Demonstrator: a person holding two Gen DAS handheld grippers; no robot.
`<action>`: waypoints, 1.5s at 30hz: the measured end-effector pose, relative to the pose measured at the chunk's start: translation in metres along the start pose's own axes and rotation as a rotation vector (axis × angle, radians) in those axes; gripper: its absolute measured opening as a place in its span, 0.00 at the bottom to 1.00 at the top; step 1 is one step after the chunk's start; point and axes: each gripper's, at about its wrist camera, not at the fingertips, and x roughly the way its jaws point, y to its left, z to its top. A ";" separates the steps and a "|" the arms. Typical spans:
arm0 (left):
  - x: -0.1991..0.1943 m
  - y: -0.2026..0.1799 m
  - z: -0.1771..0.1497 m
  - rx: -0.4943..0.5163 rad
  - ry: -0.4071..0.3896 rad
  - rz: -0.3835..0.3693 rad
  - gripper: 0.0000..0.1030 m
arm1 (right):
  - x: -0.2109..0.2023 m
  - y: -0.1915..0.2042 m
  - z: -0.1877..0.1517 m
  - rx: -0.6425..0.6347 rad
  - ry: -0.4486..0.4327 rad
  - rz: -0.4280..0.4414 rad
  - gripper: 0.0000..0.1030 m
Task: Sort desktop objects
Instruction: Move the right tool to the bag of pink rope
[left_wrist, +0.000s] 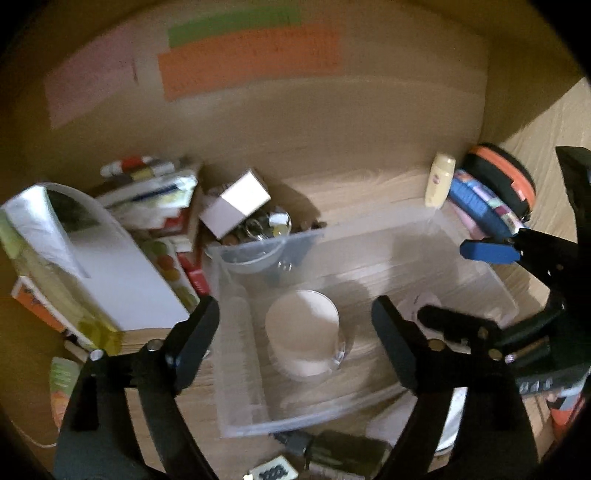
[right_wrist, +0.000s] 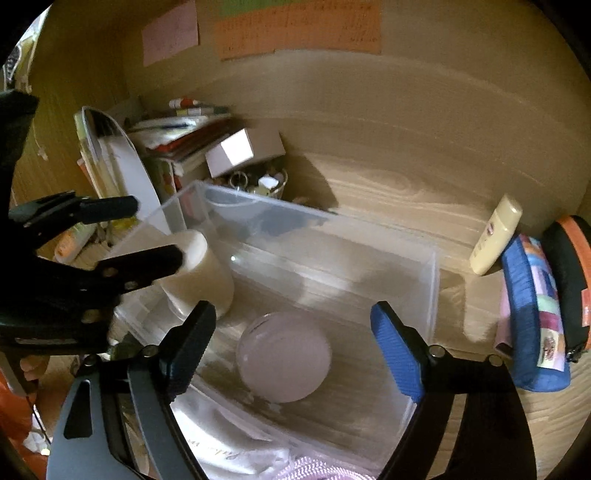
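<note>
A clear plastic bin stands on the wooden desk. Inside it stands a cream jar and lies a pale pink round jar. My left gripper is open above the bin, its jaws on either side of the cream jar and apart from it. My right gripper is open above the pink jar, not touching it. The right gripper also shows in the left wrist view at the bin's right side. The left gripper also shows in the right wrist view.
A stack of books and boxes and a white box stand at the left. A small bowl of odds and ends sits behind the bin. A cream tube, a blue pouch and an orange-black case lie right.
</note>
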 end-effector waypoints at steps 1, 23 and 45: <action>-0.007 0.001 -0.001 0.000 -0.013 -0.001 0.90 | -0.004 -0.001 0.002 0.000 -0.012 -0.004 0.81; -0.074 -0.035 -0.060 0.064 -0.040 -0.066 0.97 | -0.055 -0.007 -0.052 0.034 -0.023 -0.197 0.91; -0.061 -0.090 -0.132 0.176 0.097 -0.154 0.97 | -0.040 -0.004 -0.128 0.114 0.146 -0.142 0.91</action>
